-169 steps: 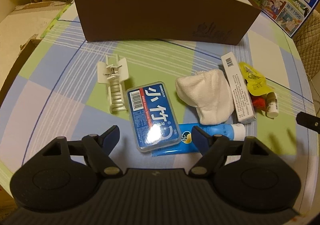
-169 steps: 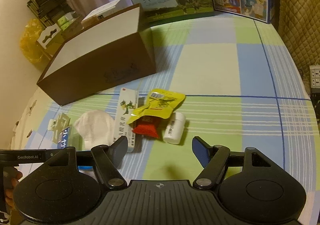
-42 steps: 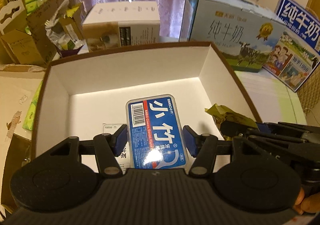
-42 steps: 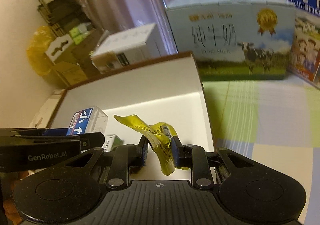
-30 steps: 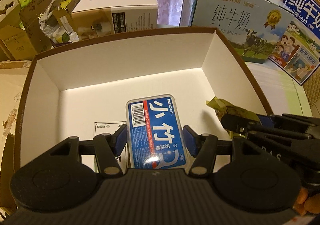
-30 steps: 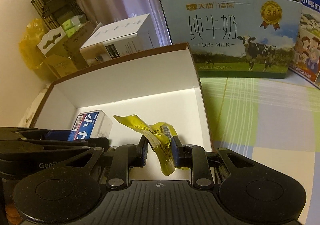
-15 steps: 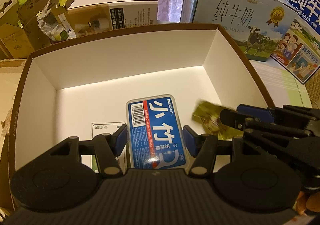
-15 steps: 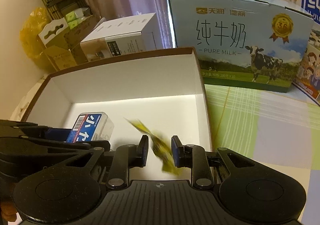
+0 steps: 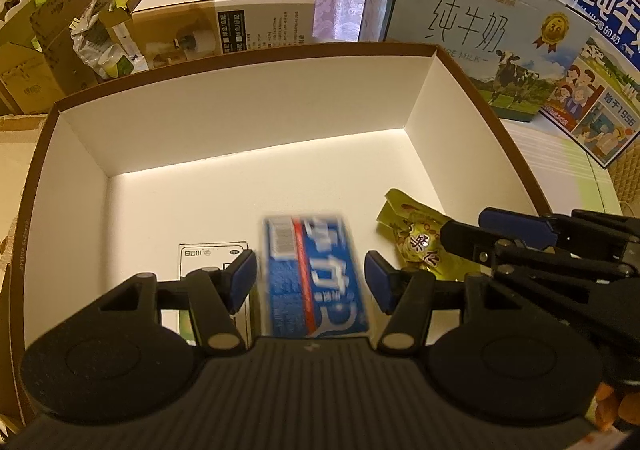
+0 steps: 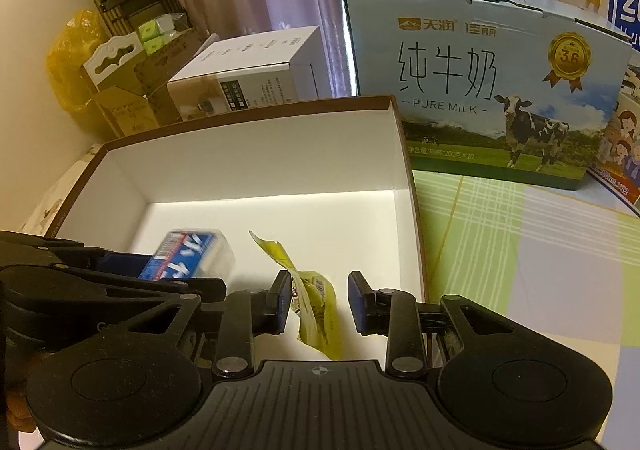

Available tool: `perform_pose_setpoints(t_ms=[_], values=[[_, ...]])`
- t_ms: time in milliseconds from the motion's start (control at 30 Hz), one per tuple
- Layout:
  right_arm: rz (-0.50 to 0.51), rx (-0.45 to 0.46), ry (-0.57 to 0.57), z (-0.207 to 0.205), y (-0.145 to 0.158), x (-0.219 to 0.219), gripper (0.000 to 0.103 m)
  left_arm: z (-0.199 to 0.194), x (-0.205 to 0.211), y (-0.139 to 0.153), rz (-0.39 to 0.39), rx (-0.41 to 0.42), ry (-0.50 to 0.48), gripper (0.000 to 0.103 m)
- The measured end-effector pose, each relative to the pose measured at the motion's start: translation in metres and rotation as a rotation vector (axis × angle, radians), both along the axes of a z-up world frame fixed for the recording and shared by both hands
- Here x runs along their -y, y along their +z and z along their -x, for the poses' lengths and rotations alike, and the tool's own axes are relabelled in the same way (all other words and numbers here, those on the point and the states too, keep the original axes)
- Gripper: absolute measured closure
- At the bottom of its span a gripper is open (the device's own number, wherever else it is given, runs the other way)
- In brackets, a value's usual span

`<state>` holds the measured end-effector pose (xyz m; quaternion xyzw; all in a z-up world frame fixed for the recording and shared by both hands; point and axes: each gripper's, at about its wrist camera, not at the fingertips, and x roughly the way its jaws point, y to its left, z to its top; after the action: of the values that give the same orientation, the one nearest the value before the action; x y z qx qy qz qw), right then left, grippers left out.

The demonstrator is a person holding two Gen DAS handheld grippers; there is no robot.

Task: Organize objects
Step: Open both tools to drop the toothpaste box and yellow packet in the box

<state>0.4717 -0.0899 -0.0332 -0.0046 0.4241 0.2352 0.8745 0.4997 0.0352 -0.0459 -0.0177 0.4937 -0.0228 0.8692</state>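
Both grippers hang over the open brown box with a white inside (image 9: 248,121); it also shows in the right wrist view (image 10: 256,153). My left gripper (image 9: 310,282) is open; the blue floss case (image 9: 314,278) is blurred between its fingers, free of them. The case also shows in the right wrist view (image 10: 188,254). My right gripper (image 10: 318,302) is open; the yellow snack packet (image 10: 312,306) sits loose between its fingers. In the left wrist view the packet (image 9: 416,234) lies on the box floor at the right.
A white carton (image 9: 208,254) lies on the box floor at the left. Two milk cartons (image 10: 480,81) (image 9: 608,61) stand on the checked cloth (image 10: 540,250) right of the box. A white appliance box (image 9: 228,17) and cardboard clutter (image 9: 52,41) stand behind.
Both grippers have opened. The floss case has come free of the left fingers and is dropping. The yellow packet has left the right fingers and lies in the box.
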Motion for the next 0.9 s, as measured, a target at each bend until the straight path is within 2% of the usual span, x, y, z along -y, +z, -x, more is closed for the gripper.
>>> perform_pose_setpoints(t_ms=[167, 600, 900], values=[[-0.02, -0.013, -0.005, 0.0, 0.001, 0.003, 0.073, 0.001, -0.004, 0.0, -0.005, 0.004, 0.008, 0.035], [-0.044, -0.007, 0.034, 0.02, 0.012, 0.002, 0.057, 0.023, -0.016, 0.014, -0.001, 0.017, 0.028, 0.03], [-0.076, 0.011, 0.034, 0.046, 0.027, 0.006, 0.051, 0.052, -0.022, 0.032, -0.002, 0.041, 0.043, 0.026]])
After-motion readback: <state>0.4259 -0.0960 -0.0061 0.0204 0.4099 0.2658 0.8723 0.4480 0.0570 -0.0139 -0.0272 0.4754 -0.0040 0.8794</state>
